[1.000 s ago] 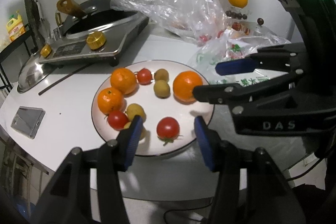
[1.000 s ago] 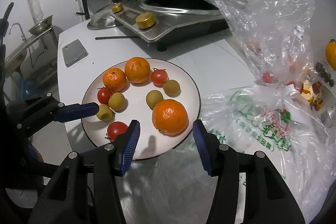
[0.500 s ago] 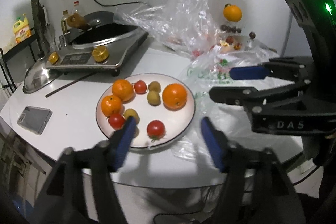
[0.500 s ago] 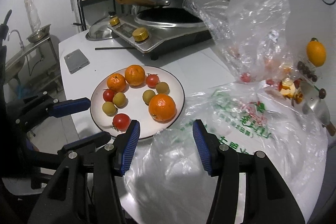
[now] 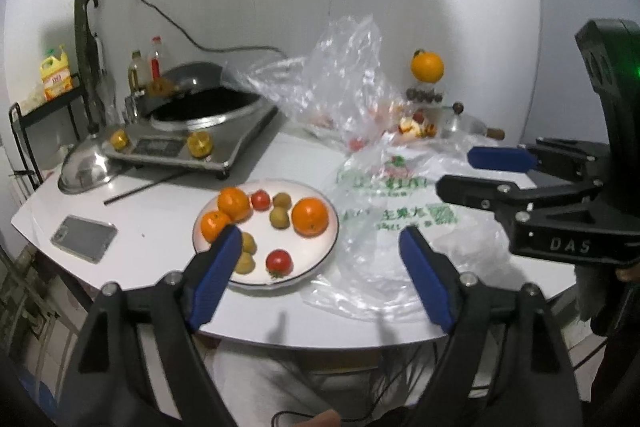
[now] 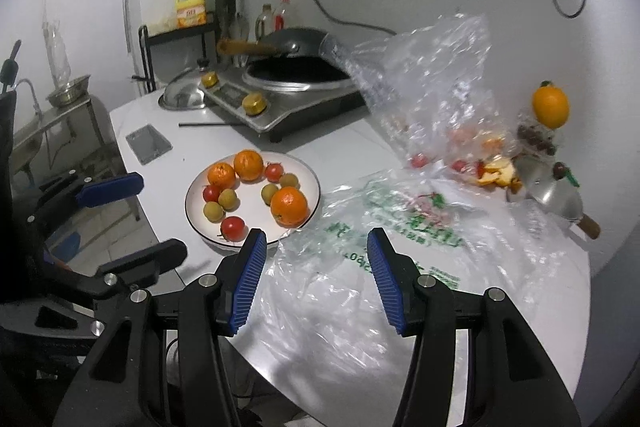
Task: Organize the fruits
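A white plate (image 5: 262, 233) (image 6: 252, 197) near the table's front edge holds three oranges, three small tomatoes and several yellow-green fruits. The biggest orange (image 5: 310, 215) (image 6: 289, 206) lies on the plate's right side, and one tomato (image 5: 279, 261) (image 6: 233, 227) sits near its front rim. My left gripper (image 5: 320, 247) hovers above and short of the plate; its jaws are opening and nothing is between them. My right gripper (image 6: 316, 243) hangs open and empty over the printed plastic bag (image 6: 400, 227), to the right of the plate.
A cooker with a wok (image 5: 192, 131) stands at the back left, with a steel lid (image 5: 86, 169) and a thin rod (image 5: 160, 183) beside it. A phone (image 5: 84, 238) lies front left. A crumpled clear bag (image 5: 340, 87), peel scraps and another orange (image 5: 427, 67) occupy the back right.
Both grippers have drawn back and risen away from the plate, so it looks smaller. The left jaws have spread wider. The right jaws keep the same gap.
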The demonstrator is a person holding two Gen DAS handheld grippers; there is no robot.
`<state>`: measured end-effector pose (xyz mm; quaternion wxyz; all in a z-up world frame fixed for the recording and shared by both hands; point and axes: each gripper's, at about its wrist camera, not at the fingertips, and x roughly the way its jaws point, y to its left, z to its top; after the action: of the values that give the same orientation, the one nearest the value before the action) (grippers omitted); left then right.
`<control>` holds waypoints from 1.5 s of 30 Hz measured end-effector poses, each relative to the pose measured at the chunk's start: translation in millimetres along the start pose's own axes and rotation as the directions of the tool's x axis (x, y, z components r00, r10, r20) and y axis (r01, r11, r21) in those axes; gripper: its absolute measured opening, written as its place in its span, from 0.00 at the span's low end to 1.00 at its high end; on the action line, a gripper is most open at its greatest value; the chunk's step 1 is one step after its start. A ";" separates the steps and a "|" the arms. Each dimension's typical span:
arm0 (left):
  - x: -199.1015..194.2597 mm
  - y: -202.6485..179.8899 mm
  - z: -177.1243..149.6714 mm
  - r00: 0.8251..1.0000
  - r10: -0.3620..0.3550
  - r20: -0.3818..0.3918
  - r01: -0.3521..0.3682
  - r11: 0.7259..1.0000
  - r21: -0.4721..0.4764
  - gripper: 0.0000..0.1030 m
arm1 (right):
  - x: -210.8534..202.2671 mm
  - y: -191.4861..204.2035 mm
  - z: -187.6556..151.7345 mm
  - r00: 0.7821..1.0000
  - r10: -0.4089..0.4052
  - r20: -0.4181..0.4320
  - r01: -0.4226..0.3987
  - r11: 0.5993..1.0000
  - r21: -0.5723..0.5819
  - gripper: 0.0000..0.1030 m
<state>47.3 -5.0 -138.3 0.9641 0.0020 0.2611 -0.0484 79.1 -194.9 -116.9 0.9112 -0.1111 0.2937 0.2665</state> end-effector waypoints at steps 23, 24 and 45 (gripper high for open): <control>-142.7 -32.2 40.2 0.963 0.038 0.268 -0.050 0.998 0.035 0.90 | -153.4 20.0 7.0 0.952 -0.107 0.287 0.107 0.994 0.018 0.62; -146.5 -34.0 40.9 0.960 0.039 0.276 -0.051 0.998 0.036 0.91 | -158.3 21.9 7.4 0.948 -0.109 0.298 0.110 0.994 0.015 0.62; -245.6 -41.2 66.1 0.864 0.124 0.487 -0.169 0.984 0.050 0.94 | -249.0 51.0 22.0 0.863 -0.147 0.484 0.161 0.987 0.013 0.70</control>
<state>-134.3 -25.3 43.4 0.9984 0.0534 0.0094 0.0142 -109.2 -249.3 46.5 0.9723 -0.0770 0.0434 0.2163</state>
